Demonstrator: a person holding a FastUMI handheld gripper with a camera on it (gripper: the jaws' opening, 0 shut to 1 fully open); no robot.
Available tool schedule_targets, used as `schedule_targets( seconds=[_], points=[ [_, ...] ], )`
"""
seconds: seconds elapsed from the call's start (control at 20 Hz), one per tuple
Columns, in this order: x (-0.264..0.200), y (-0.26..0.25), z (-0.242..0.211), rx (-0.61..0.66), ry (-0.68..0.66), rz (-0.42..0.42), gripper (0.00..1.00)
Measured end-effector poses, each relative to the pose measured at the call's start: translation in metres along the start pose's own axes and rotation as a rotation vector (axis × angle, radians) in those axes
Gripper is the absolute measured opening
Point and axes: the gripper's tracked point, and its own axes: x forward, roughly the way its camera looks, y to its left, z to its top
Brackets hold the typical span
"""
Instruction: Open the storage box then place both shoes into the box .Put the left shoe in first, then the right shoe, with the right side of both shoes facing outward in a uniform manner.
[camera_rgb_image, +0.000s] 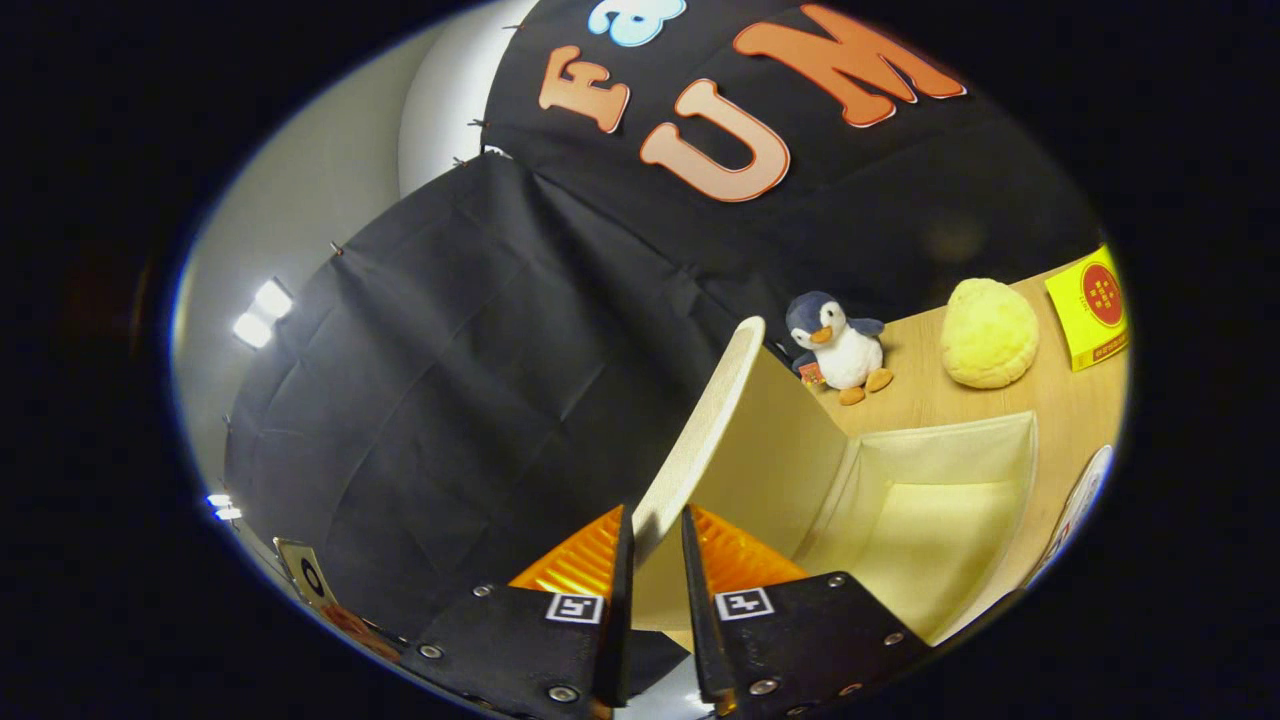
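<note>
The cream fabric storage box stands open on the wooden table, its inside bare. Its lid is swung up and stands nearly upright. My gripper is shut on the lid's edge, which runs up from between the two fingers. The whole view is tilted. I see no shoes.
A plush penguin and a round yellow plush sit on the table beyond the box. A yellow packet lies further back. A white round object peeks in beside the box. The black cloth wall rises behind the lid.
</note>
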Motion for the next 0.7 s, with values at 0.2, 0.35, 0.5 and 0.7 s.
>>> schedule_targets(
  seconds=[0.2,0.35,0.5,0.7],
  points=[
    [0.018,-0.004,-0.007,-0.097,0.0,-0.071,0.85],
    [0.019,-0.008,-0.011,-0.093,-0.011,-0.086,0.98],
    [0.019,-0.01,-0.006,-0.09,-0.032,-0.106,0.98],
    [0.03,0.014,-0.004,-0.128,-0.038,-0.094,0.98]
  ],
)
